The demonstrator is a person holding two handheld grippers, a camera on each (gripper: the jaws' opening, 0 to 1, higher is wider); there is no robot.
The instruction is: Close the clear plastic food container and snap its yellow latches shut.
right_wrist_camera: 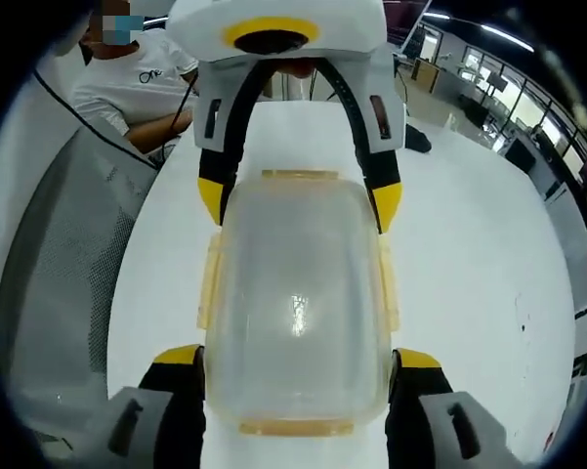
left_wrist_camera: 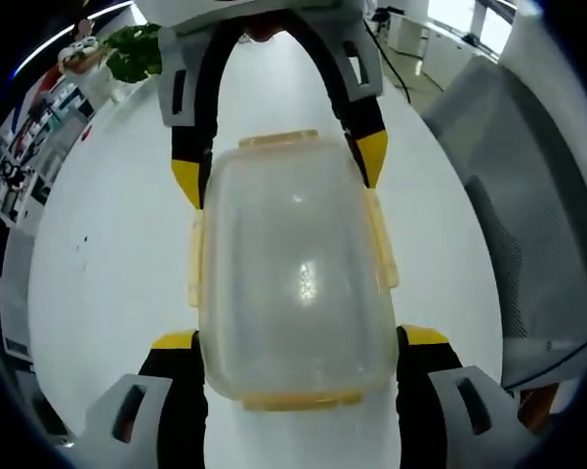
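The clear plastic food container [left_wrist_camera: 293, 274] [right_wrist_camera: 298, 293] lies on the white table [left_wrist_camera: 107, 274] [right_wrist_camera: 469, 274] with its lid resting on top. Yellow latches [left_wrist_camera: 382, 242] [right_wrist_camera: 211, 278] run along both long sides and flare outward; more yellow strips show at the two short ends. My left gripper [left_wrist_camera: 300, 338] [right_wrist_camera: 299, 203] straddles one end, open, its yellow tips close against the container's sides. From the opposite end my right gripper [right_wrist_camera: 298, 357] [left_wrist_camera: 279, 171] straddles the other end the same way, also open. Whether the tips press the plastic I cannot tell.
A grey mesh chair [left_wrist_camera: 527, 225] [right_wrist_camera: 68, 254] stands along one long edge of the table. A person in a white shirt [right_wrist_camera: 137, 83] sits past the table's far end. A green plant [left_wrist_camera: 137, 49] stands at another edge, with office desks beyond.
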